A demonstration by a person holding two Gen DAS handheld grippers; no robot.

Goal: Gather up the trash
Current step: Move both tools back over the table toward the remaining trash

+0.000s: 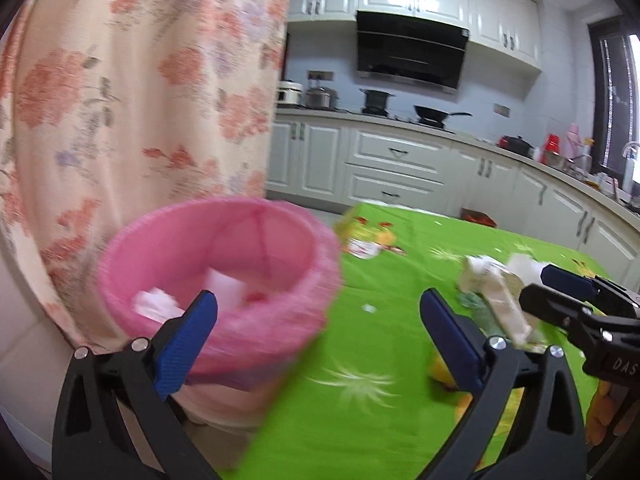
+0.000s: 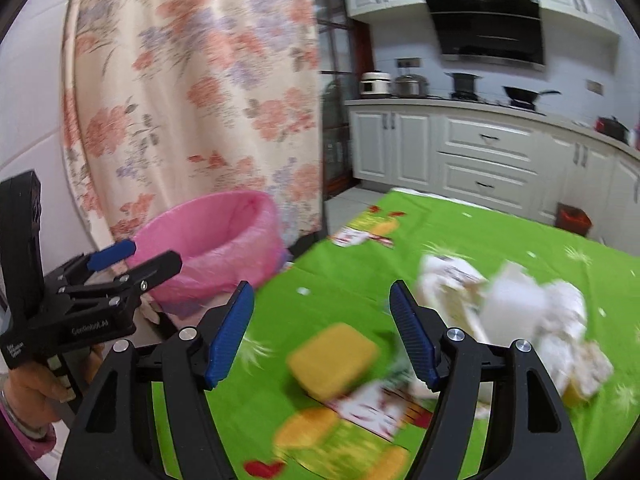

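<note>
A pink-lined bin (image 1: 218, 280) (image 2: 224, 240) stands off the table's left edge with white scraps (image 1: 156, 304) inside. My left gripper (image 1: 320, 340) (image 2: 157, 252) is open and empty, just right of the bin's rim. A pile of crumpled white paper and wrappers (image 1: 496, 288) (image 2: 520, 308) lies on the green tablecloth (image 1: 392, 312) (image 2: 500, 232). My right gripper (image 2: 320, 336) (image 1: 534, 283) is open beside that pile. A yellow block (image 2: 332, 360) lies on the cloth below the gap between its fingers, and the pads do not press it. The picture is blurred by motion.
A floral curtain (image 1: 140, 92) (image 2: 200, 80) hangs behind the bin. White kitchen cabinets (image 1: 392, 168) and a counter with pots run along the back. A red box (image 2: 574, 218) sits on the floor past the table's far edge. A person's hand (image 2: 36, 388) holds the left gripper.
</note>
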